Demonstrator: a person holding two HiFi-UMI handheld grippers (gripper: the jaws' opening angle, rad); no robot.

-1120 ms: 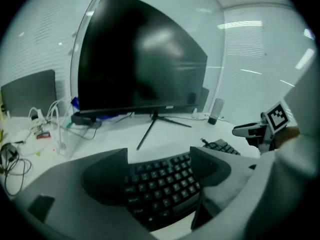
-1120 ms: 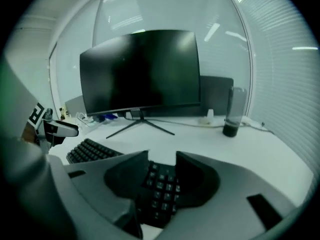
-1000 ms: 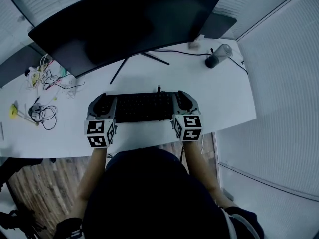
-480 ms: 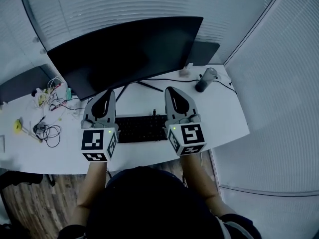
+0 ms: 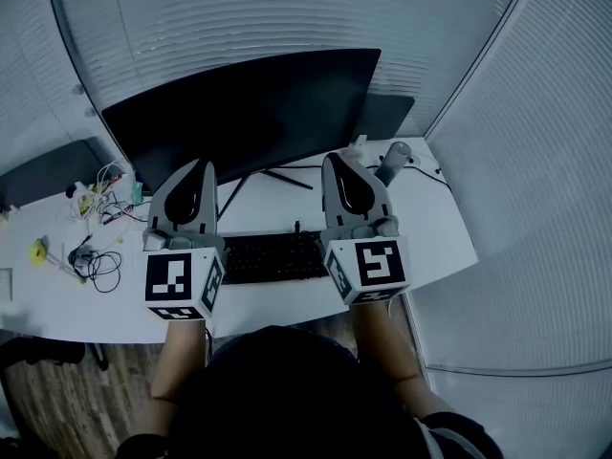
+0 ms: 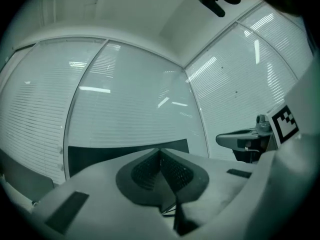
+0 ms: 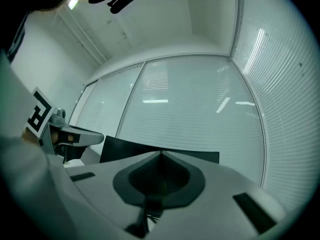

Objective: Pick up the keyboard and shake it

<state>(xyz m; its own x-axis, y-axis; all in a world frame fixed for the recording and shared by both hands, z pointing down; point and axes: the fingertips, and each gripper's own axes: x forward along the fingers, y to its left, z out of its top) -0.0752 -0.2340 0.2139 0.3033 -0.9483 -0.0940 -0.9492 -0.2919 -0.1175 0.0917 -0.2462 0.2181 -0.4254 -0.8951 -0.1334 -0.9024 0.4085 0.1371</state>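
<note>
Biggest thing first: the monitor (image 5: 239, 113) stands wide and dark across the back of the tabletop (image 5: 435, 232), and its stand legs (image 5: 282, 175) splay out towards us. The keyboard (image 5: 273, 256) lies flat on the tabletop just in front of those legs, with nothing holding it.

Both tools are up in the air above its two ends. On the left gripper (image 5: 205, 167) we see the fingers (image 6: 150, 166) pressed together on nothing. The right gripper (image 5: 333, 161) is the same, fingers (image 7: 172, 176) closed and empty, and both tips point at the screen.

That fits two stages: a keyboard set back down after its shaking, or one waiting to be gripped. We can't call it either way.

So where's the danger? Those tips sit near the screen, so a forward drift could knock the glass. If the keyboard goes up, it's long and thin and gets held only at its ends. One end slipping would let it swing down onto the tabletop or into the stand legs.

A short dark stub (image 5: 296, 226) shows at its back edge, perhaps a cord, and we can't tell for sure. A hard shake could yank it. The cup (image 5: 392, 161) near the right tip and the cable tangle (image 5: 96, 256) on the left are small bystanders, and a wide swing could catch either.
</note>
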